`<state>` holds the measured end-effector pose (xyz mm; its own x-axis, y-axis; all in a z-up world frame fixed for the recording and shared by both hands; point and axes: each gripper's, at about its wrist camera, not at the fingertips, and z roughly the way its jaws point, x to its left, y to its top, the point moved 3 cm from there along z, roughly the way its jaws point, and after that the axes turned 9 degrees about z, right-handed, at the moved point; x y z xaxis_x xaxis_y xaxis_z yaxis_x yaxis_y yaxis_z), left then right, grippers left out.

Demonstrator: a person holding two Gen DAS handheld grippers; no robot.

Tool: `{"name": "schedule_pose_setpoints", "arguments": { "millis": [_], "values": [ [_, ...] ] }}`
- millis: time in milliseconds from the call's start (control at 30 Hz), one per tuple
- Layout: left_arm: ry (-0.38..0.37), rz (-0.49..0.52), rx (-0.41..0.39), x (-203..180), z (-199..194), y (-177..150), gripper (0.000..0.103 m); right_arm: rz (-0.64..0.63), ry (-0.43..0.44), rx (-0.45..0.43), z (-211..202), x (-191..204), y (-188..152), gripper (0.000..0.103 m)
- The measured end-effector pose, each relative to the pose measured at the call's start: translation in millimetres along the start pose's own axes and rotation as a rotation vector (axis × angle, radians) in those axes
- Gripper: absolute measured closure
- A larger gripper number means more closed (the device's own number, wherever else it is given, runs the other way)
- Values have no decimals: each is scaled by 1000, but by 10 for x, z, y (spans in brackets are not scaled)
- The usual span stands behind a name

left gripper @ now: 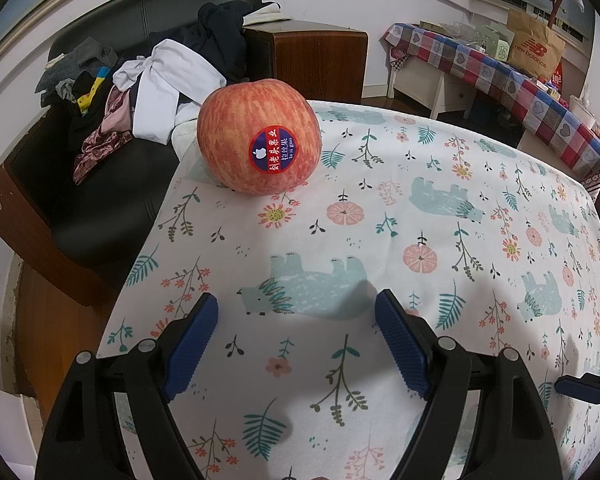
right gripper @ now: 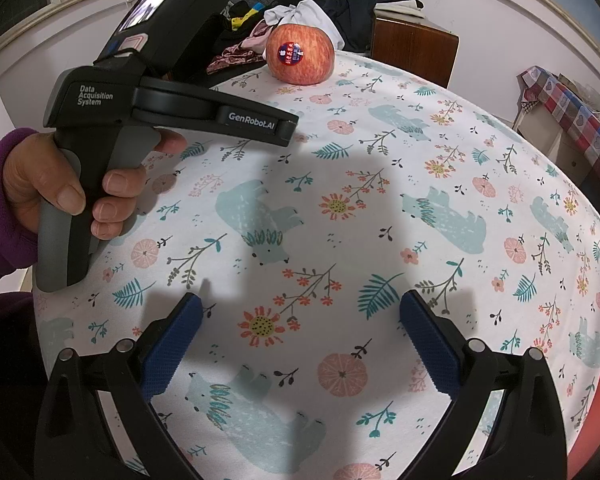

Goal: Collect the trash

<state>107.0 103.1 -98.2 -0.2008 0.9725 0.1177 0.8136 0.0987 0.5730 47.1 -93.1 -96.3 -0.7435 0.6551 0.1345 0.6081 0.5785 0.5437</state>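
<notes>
A red-orange apple with a round red and blue sticker sits near the far left corner of the table, whose cloth is printed with flowers and bears. My left gripper hovers over the cloth in front of the apple, open, nothing between its blue pads. In the right wrist view the same apple lies far ahead, and my right gripper is open and empty above the cloth. The left gripper body shows at upper left, held by a hand in a purple sleeve.
A black leather sofa piled with clothes stands beyond the table's left edge, beside a brown wooden cabinet. At the right, a side table under a checked cloth carries a paper bag and boxes.
</notes>
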Motion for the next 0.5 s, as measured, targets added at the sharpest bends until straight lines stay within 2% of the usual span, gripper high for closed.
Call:
{"name": "schedule_pose_setpoints", "arguments": {
  "millis": [500],
  "values": [
    [-5, -2, -1, 7, 10, -7, 23, 0, 1, 0, -1, -23, 3, 3]
  ]
}}
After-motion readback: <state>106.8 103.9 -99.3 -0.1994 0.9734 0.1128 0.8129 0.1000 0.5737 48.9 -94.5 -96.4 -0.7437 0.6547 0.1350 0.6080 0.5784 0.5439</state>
